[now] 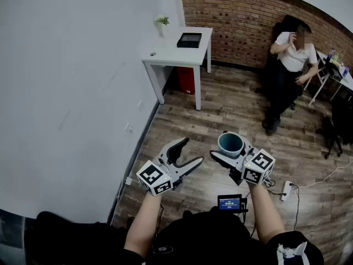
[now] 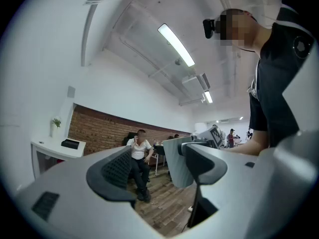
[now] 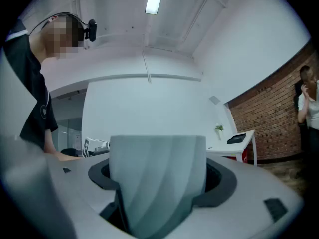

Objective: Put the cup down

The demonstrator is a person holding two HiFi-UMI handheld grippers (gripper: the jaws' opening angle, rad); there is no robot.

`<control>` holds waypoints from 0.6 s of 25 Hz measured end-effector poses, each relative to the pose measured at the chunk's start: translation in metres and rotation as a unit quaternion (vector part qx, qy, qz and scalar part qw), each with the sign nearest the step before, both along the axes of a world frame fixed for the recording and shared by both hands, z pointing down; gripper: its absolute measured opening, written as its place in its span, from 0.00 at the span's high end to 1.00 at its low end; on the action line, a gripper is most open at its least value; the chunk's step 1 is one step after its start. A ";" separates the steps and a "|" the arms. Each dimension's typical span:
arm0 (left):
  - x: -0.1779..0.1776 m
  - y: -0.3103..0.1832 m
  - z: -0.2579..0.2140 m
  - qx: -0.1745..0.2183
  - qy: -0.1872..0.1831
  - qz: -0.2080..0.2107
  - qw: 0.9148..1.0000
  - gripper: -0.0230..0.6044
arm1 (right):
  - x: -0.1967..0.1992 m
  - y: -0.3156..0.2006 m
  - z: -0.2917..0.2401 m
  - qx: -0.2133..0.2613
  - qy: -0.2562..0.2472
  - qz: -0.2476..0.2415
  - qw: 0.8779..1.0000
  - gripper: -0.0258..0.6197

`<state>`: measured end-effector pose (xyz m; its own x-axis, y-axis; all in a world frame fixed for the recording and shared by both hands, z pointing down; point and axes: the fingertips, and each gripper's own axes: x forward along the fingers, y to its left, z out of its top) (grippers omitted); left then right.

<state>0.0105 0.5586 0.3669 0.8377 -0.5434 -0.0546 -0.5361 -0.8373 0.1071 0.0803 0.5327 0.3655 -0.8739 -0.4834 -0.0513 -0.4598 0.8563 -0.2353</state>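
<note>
The right gripper (image 3: 158,180) has its jaws clamped on the teal spiral-ribbed cup (image 3: 157,168); only the head view shows the cup's open mouth. The left gripper (image 1: 191,151) has its jaws spread apart.

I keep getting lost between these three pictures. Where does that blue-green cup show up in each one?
Head view: the teal ribbed cup sits just right of centre.
Left gripper view: the cup is near the centre, a pale shape just beyond the right-hand jaw.
Right gripper view: the cup is at bottom centre, filling the gap between the jaws.
Shared landmark: the white table with a small plant.
</note>
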 end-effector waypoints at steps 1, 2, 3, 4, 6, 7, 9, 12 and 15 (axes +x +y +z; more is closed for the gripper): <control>0.000 -0.001 -0.001 0.000 0.000 0.000 1.000 0.41 | 0.000 0.000 -0.001 -0.001 -0.004 0.000 1.000 0.35; -0.001 -0.001 -0.002 0.000 0.000 0.000 1.000 0.41 | 0.000 -0.001 -0.002 -0.001 -0.007 -0.001 1.000 0.35; -0.001 -0.002 -0.002 0.000 0.000 0.000 1.000 0.41 | 0.000 -0.001 -0.003 -0.001 -0.008 -0.001 1.000 0.35; -0.002 -0.003 -0.002 0.000 0.000 0.000 1.000 0.41 | -0.001 -0.001 -0.004 -0.001 -0.008 -0.001 1.000 0.35; -0.003 -0.003 -0.002 0.000 0.002 0.000 1.000 0.41 | -0.002 -0.002 -0.003 0.000 -0.007 -0.002 1.000 0.35; -0.003 -0.004 -0.002 0.000 0.002 0.000 1.000 0.41 | -0.002 -0.002 -0.002 0.000 -0.006 -0.002 1.000 0.35; -0.002 -0.004 -0.002 0.000 0.003 0.002 1.000 0.41 | -0.002 -0.002 -0.002 0.000 -0.007 -0.002 1.000 0.35; -0.001 -0.004 -0.001 -0.001 0.001 0.002 1.000 0.41 | -0.002 -0.002 -0.003 -0.001 -0.012 -0.004 1.000 0.35; 0.001 -0.005 -0.002 0.000 0.001 0.002 1.000 0.41 | 0.000 -0.004 -0.004 -0.002 -0.016 -0.003 1.000 0.35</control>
<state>0.0112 0.5536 0.3644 0.8399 -0.5397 -0.0566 -0.5324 -0.8397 0.1073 0.0805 0.5291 0.3611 -0.8751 -0.4777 -0.0782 -0.4459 0.8584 -0.2538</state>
